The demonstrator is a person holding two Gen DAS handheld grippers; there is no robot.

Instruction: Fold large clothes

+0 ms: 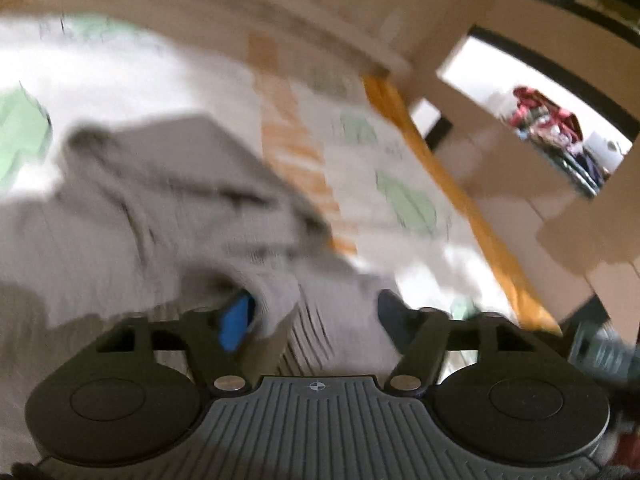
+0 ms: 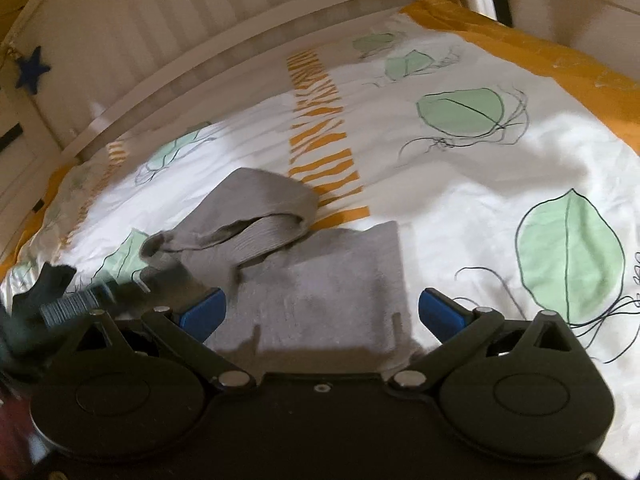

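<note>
A grey knit garment lies partly folded on a bed with a white sheet printed with green leaves. One ribbed part of it is lifted and curled over the flat part. My right gripper is open, its blue pads on either side of the garment's near edge. In the blurred left wrist view the same grey garment fills the left side. My left gripper has its jaws apart, with grey cloth bunched between them; the cloth hides part of the left pad.
A white slatted headboard curves along the far side of the bed. The sheet has an orange border and an orange striped band. Cardboard panels stand to the right of the bed. My left gripper's body shows at the left edge.
</note>
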